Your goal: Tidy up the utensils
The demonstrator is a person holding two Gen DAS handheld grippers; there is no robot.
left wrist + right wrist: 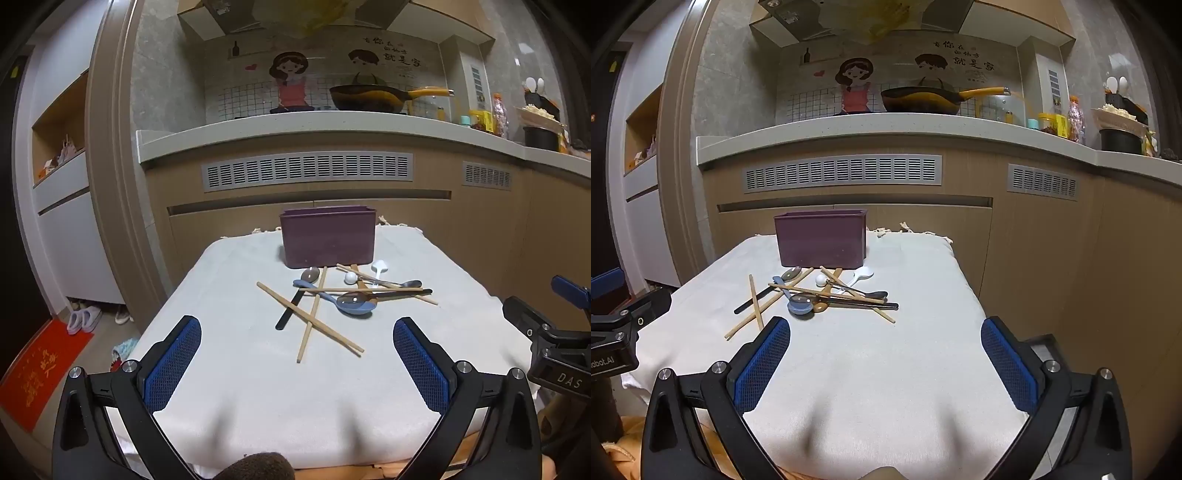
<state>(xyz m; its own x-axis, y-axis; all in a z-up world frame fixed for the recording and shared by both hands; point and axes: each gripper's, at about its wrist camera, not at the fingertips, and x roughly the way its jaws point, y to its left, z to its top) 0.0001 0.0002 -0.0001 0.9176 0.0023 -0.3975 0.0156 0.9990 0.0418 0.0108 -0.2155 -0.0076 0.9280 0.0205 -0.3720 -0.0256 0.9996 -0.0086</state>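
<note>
The tabletop is covered in a matt, off-white woven cloth with a frayed fringe at the far edge. The purple box looks like matt plastic, faintly scuffed. The chopsticks are pale, unvarnished-looking wood. One spoon is shiny metal; the blue spoon and white spoon look like smooth plastic. Each hand-held gripper has black plastic arms, bright metal bolts, and finger pads of blue, rough, mesh-textured rubber.

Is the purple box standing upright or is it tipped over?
Upright. The purple box stands on its base on the white cloth, with its open rim facing up. Whether anything is inside cannot be told.
</note>
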